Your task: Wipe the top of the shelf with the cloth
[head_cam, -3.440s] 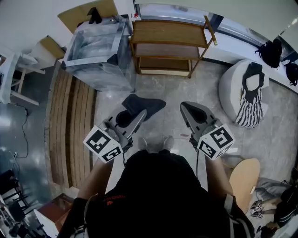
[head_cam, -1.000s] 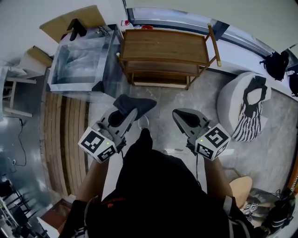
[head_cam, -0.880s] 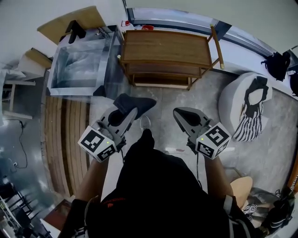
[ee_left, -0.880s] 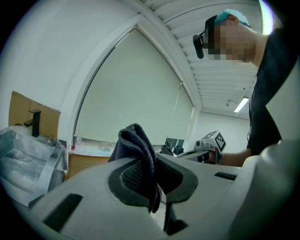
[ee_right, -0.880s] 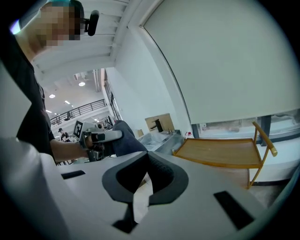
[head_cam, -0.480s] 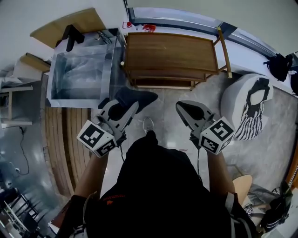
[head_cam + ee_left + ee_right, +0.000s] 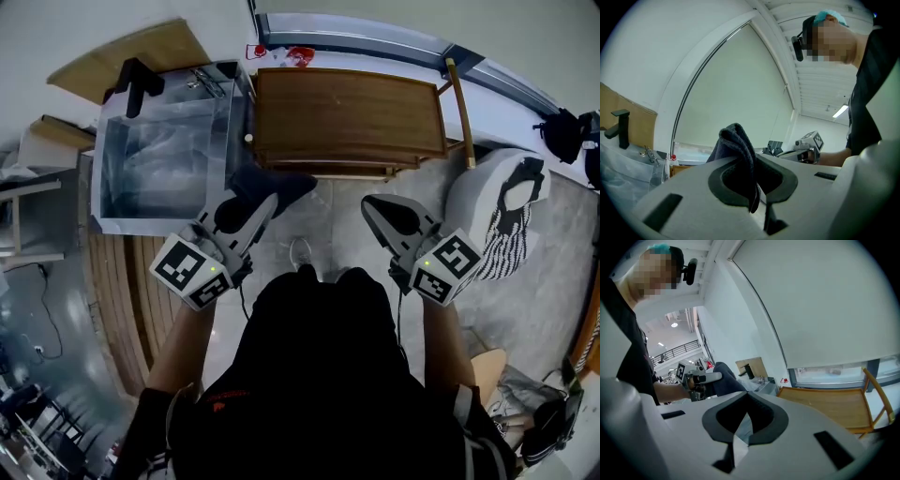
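Cloth (image 7: 279, 184), dark and bunched, is pinched in the left tongs (image 7: 262, 206) in the head view. It is at 11 o'clock from the person, near the front edge of the shelf (image 7: 349, 111), and I judge it is not yet on the top board. The wooden shelf stands at 12 o'clock, with a clear box (image 7: 159, 155) beside it at 10 o'clock. The right tongs (image 7: 373, 208) are at 1 o'clock, apart from the cloth, probably to leave the way free.

In the left gripper view the jaws are closed on the cloth. A fold stands above them, likely so that a free part can meet the wood.

In the right gripper view the jaws are together and hold nothing. The shelf top lies at 4 o'clock.
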Demonstrator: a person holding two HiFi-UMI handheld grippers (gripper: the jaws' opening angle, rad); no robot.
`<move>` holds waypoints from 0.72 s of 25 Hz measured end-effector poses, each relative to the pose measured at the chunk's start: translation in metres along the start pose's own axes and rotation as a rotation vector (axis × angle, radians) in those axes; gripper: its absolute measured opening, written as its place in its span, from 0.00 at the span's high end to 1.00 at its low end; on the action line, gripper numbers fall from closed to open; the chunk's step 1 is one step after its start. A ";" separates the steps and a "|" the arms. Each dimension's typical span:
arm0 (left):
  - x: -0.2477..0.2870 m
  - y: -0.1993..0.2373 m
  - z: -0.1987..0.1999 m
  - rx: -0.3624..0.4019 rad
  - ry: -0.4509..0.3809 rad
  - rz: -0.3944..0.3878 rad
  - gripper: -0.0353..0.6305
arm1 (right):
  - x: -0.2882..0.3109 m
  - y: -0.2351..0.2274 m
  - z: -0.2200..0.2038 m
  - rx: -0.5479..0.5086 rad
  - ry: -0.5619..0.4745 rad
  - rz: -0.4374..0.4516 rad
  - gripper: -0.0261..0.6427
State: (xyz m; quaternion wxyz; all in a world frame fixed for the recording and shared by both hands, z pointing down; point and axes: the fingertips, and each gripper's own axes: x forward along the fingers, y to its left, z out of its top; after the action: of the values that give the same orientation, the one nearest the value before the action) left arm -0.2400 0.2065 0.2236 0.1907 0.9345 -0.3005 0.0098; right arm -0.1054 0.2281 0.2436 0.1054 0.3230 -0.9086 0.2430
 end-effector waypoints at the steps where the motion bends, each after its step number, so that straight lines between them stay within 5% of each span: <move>1: 0.003 0.003 0.001 -0.001 -0.001 0.000 0.89 | 0.001 -0.004 0.002 0.001 -0.003 -0.004 0.95; 18: 0.113 0.036 0.010 -0.030 0.030 0.100 0.89 | -0.001 -0.135 0.042 0.032 -0.010 0.059 0.95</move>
State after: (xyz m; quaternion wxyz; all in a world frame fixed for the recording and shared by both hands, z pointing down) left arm -0.1685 0.1124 0.2418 0.2086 0.9150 -0.3442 0.0290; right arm -0.0198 0.1159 0.2577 0.0886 0.2989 -0.9143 0.2587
